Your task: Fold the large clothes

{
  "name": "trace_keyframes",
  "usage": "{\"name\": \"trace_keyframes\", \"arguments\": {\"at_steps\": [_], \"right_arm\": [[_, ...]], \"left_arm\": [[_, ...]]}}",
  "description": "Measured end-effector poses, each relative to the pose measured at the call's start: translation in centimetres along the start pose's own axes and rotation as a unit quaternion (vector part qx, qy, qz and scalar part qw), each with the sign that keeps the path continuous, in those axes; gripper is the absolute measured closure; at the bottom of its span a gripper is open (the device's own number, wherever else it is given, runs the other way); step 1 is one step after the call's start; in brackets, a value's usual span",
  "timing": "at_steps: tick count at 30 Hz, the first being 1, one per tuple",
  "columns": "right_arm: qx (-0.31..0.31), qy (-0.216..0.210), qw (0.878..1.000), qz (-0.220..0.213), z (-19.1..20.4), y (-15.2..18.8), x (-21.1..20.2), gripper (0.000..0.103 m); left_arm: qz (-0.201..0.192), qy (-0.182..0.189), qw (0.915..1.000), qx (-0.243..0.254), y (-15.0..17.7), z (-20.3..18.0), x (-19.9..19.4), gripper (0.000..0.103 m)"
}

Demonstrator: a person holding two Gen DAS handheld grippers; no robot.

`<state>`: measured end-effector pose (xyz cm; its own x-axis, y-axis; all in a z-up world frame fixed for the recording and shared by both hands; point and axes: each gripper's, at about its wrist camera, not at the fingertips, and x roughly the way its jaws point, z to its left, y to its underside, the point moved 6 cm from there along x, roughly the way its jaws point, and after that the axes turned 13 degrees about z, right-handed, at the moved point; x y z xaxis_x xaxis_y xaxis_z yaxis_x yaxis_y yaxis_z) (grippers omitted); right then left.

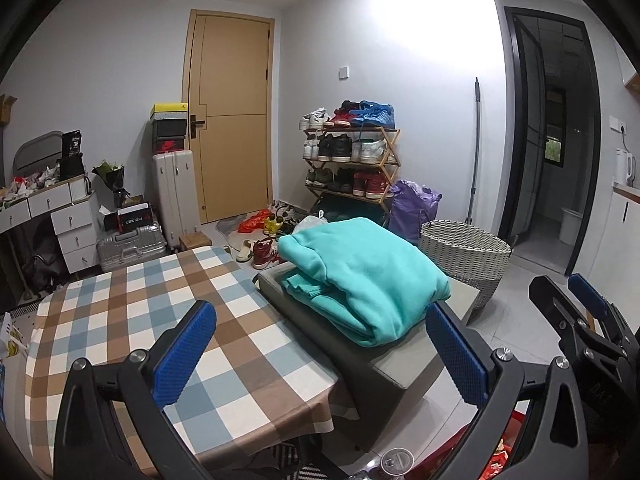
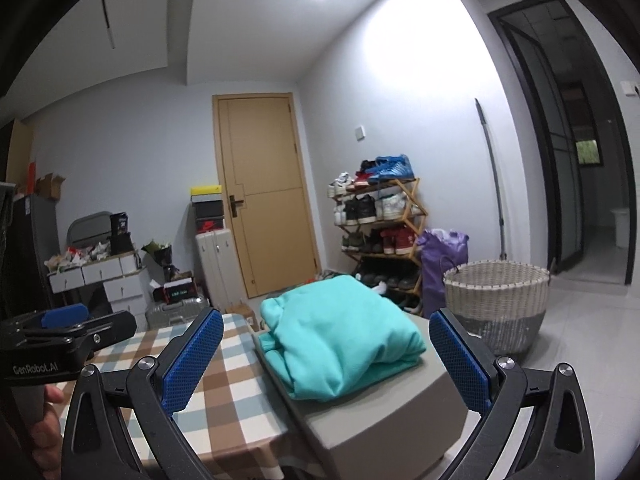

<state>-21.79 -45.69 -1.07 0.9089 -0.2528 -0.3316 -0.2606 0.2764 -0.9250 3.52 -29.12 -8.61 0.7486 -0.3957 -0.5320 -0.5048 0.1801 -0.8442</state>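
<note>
Checked table (image 1: 160,300) | folded teal garment (image 1: 368,280) on grey box (image 1: 400,364), apparently | tools apart

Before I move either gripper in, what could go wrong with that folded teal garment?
1. The folded teal sweatshirt sits on a narrow grey box-shaped stool, its near fold close to the stool's edge; a nudge may slide it off.
2. Both the left gripper and right gripper are open and empty; pinching only the top layer may undo the fold.

Folded sweatshirt (image 1: 362,280) lies on ottoman (image 1: 404,364), right of table (image 1: 132,320).
</note>
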Motion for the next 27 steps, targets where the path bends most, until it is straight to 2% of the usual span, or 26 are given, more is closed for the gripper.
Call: {"name": "trace_keyframes", "arguments": {"at_steps": [16, 27], "right_arm": [[0.003, -0.010, 1.000, -0.005, 0.1, -0.4, -1.4, 0.000], [0.000, -0.013, 1.000, -0.007, 0.2, -0.4, -1.8, 0.000]], "left_arm": [[0.007, 0.012, 0.9999, 0.007, 0.0, -0.5, -1.5, 0.001], [0.008, 0.002, 0.9998, 0.017, 0.0, -1.3, -1.5, 0.001]]}}
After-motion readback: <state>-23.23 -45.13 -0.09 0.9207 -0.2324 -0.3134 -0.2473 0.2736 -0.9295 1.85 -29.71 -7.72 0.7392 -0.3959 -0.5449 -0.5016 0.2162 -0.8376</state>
